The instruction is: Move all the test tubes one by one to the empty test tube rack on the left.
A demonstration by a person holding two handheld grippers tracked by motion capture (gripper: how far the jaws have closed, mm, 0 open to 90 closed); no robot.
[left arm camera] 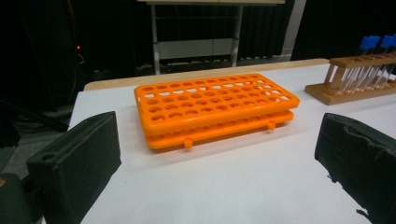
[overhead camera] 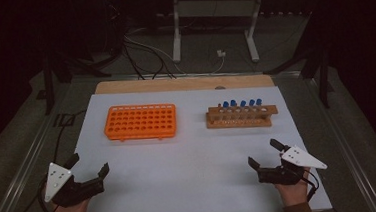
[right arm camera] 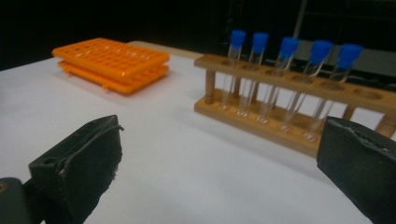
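I hold both grippers, left [overhead camera: 89, 164] and right [overhead camera: 262, 152], jaws wide and empty, low in frame; orange rack [overhead camera: 141, 122] upper left, wooden rack [overhead camera: 241, 117] with blue-capped tubes [overhead camera: 241, 104] upper right, bare white sheet [overhead camera: 190, 161] between.

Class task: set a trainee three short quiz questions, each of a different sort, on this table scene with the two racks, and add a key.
1. How many blue-capped tubes stand in the wooden rack?
2. True or false: the orange rack holds tubes.
3. Which gripper sits nearer the wooden rack: A) left gripper B) right gripper?

Key: 1. Five. 2. False; its holes are empty. 3. B; both grippers are open, holding nothing.
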